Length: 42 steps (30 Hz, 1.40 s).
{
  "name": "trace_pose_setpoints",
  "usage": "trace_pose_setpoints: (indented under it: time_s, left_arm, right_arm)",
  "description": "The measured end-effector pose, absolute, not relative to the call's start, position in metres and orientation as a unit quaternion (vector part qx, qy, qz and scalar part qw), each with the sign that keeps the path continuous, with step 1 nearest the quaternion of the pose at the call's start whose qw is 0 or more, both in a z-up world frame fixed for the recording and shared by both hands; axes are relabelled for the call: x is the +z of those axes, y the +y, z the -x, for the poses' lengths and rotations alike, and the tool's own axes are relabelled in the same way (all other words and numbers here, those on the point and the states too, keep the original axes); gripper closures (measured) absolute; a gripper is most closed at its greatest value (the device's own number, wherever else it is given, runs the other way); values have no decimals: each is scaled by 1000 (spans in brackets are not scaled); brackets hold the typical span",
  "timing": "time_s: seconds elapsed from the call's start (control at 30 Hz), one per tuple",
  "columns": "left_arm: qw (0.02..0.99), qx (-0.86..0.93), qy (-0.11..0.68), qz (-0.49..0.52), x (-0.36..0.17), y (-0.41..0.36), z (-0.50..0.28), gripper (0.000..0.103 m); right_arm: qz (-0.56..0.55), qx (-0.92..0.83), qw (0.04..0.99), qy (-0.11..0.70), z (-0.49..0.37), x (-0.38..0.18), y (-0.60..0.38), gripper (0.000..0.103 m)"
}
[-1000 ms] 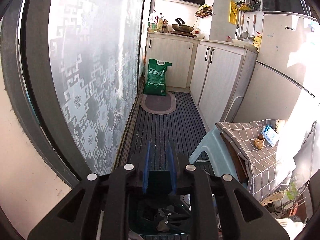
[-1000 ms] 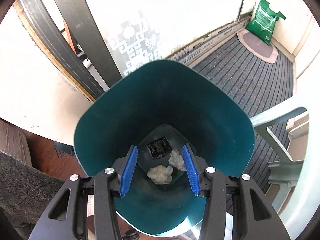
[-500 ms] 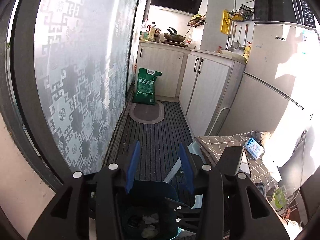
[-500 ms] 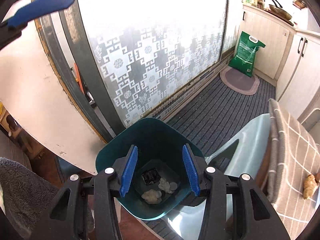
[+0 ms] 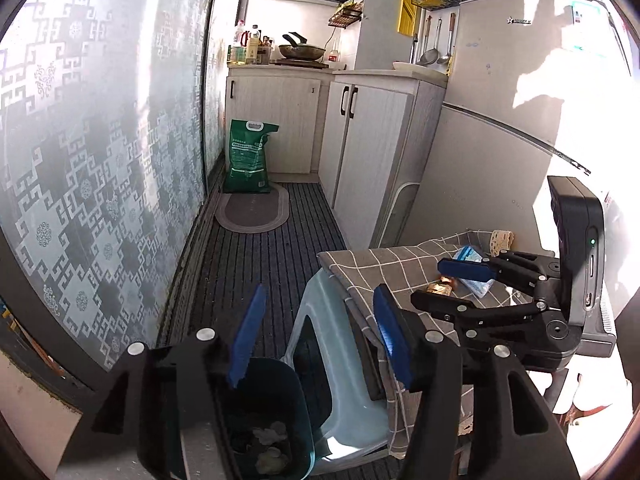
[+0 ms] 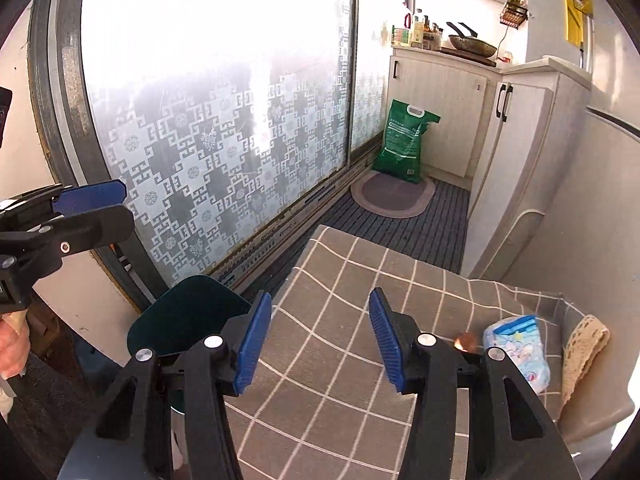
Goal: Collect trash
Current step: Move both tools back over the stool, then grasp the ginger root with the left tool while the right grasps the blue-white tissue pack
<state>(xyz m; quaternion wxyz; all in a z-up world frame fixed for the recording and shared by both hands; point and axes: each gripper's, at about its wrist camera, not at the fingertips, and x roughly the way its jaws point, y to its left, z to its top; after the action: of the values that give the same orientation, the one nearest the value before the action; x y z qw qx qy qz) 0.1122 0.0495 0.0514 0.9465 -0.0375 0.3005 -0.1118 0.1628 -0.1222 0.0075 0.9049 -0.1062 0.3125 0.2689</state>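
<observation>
Both grippers, left and right, were opening and empty. Bin beside table held scraps. Next: reach the brown scrap on the table.

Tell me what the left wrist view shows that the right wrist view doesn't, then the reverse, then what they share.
Only left wrist: crumpled trash inside the bin, the pale plastic stool, the fridge.
Only right wrist: a person's hand gripping the left gripper.
Both: checked cloth, blue packet, green bag, oval mat.
</observation>
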Motion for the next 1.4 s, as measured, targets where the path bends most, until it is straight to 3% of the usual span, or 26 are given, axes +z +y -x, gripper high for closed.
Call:
trace_pose_setpoints:
  time_s: [0.07, 0.5, 0.97, 1.03, 1.1, 1.23, 1.4]
  left_arm:
    - [942, -126, 310, 21, 45, 32, -118, 43]
    - [912, -180, 367, -39, -6, -58, -161, 38]
    - [876, -235, 409, -97, -41, -123, -208, 32]
    - [874, -234, 415, -96, -45, -125, -215, 36]
    - [871, -231, 422, -96, -48, -125, -221, 53]
    - [873, -229, 421, -91, -50, -121, -228, 71]
    - [878, -224, 416, -80, -45, -112, -227, 72]
  right_arm:
    - [118, 254, 911, 304, -161, 10, -138, 38]
    - [82, 209, 918, 326, -171, -6, -222, 21]
    - [89, 222, 906, 350, -177, -37, -258, 21]
    - [106, 220, 905, 349, -176, -40, -256, 21]
    - [116, 219, 904, 348, -176, -41, -254, 21]
    - [116, 218, 904, 348, -179, -43, -254, 21]
    - [114, 207, 908, 346, -188, -45, -251, 21]
